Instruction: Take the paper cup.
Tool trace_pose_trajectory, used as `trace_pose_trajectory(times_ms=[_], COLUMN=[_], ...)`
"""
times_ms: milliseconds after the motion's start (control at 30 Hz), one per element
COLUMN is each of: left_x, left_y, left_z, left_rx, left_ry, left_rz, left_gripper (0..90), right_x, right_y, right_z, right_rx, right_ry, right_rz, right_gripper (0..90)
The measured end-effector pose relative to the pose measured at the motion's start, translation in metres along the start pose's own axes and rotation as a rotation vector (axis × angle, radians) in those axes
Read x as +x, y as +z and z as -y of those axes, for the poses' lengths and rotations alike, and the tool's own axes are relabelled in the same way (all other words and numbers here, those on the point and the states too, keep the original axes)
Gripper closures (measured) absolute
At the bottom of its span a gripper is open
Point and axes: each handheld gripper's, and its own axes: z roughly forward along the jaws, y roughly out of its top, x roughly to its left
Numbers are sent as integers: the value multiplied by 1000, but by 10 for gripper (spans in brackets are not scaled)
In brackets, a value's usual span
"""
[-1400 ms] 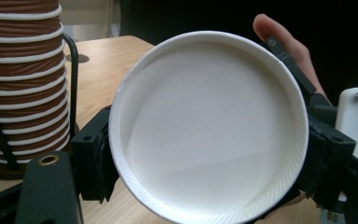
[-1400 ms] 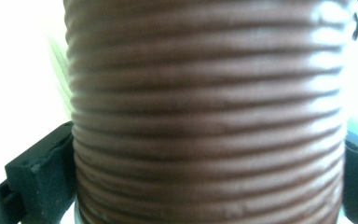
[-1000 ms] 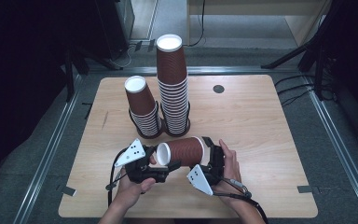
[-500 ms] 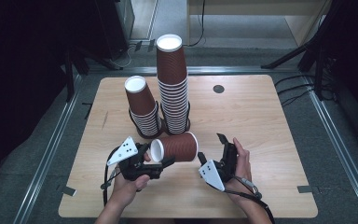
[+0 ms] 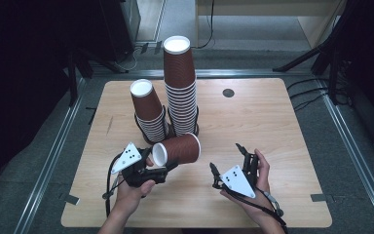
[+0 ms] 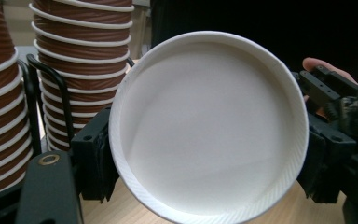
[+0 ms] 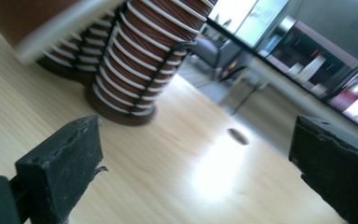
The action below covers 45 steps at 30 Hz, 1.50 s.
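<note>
A brown ribbed paper cup [image 5: 179,148] lies on its side just above the table. My left gripper [image 5: 161,165] is shut on it near the white rim. In the left gripper view the cup's white inside [image 6: 209,126] faces the camera between the two black jaws. My right gripper [image 5: 226,158] is open and holds nothing, a short way to the right of the cup's base. Its jaws stand wide apart [image 7: 200,158] over bare wood. Behind the cup stand a tall stack of cups [image 5: 180,87] and a shorter, leaning stack [image 5: 148,111], each in a black wire holder.
The wooden table [image 5: 272,126] has a small round dark hole [image 5: 228,92] at the back right. Metal rails run along its left and right sides. Dark stands and cables lie on the floor beyond the far edge.
My right gripper has let go of the cup's base and drawn away to the right, now open. The left gripper has carried the cup slightly left and toward the stacks.
</note>
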Motion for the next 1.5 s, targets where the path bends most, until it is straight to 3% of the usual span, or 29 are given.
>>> trace_pose_trajectory(times_ms=[33, 67, 133, 167, 233, 400, 500, 533, 633, 667, 867, 967, 1000, 1033, 1133, 1167, 1233, 1267, 1333, 1367, 1400, 1467, 1500], left_x=[0, 0, 0, 0, 0, -1, -1, -1, -1, -1, -1, -2, -2, -2, -1, -1, -1, -1, -1, -1, -2, -2, -2], left_y=[0, 0, 1, 1, 2, 3, 3, 3, 3, 3, 4, 4, 4, 4, 5, 5, 4, 4, 4, 4, 4, 4, 4], left_z=[0, 0, 1, 2, 2, 4, 4, 4, 4, 4, 6, 6, 6, 7, 7, 7, 8, 8, 8, 8, 8, 8, 9], left_rx=[1, 1, -1, 2, 3, 4, 6, 6, 6, 5, 3, 0, 0, -2, -6, -6, -7, -12, -12, -12, -12, -11, -12], left_ry=[3, 3, 2, 5, 5, 7, 8, 8, 8, 7, 10, 9, 9, 6, 0, 0, 4, 4, 7, 7, 8, 10, 10], left_rz=[-5, -5, -10, -12, -14, -14, -14, -14, -14, -15, -26, -29, -29, -33, -38, -38, -40, -42, -43, -45, -44, -46, -48], left_gripper=[216, 216, 216, 216, 216, 216, 216, 216, 215, 215, 215, 215, 215, 215, 215, 215, 215, 215, 215, 215, 215, 215, 215], right_x=[0, 0, 0, 1, 0, -4, -4, -4, 0, 0, 7, 9, 9, 10, 13, 13, 15, 16, 18, 18, 19, 20, 22], right_y=[-1, -1, -3, -4, -5, -5, -6, -6, -7, -7, -8, -7, -7, -7, -5, -5, -5, -4, -4, -4, -2, -1, 2], right_z=[-2, -2, -7, -11, -15, -21, -21, -21, -25, -25, -29, -30, -30, -30, -32, -32, -32, -33, -33, -33, -33, -33, -33], right_rx=[-3, -3, -11, -23, -33, 46, 48, 48, 47, 47, 73, 85, 85, 82, 85, 85, 79, 64, 53, 53, 55, 57, 63], right_ry=[40, 40, 131, 205, 287, 541, 651, 651, 741, 741, 885, 953, 953, 1015, 1086, 1086, 1149, 1220, 1290, 1290, 1349, 1372, 1438], right_rz=[-10, -10, -33, -38, -35, -39, -48, -48, -42, -42, -102, -109, -109, -127, -142, -142, -149, -158, -170, -170, -185, -191, -203], right_gripper=[39, 39, 52, 51, 52, 108, 136, 136, 123, 123, 35, 0, 0, 0, 0, 0, 0, 0, 0, 0, 0, 0, 0])
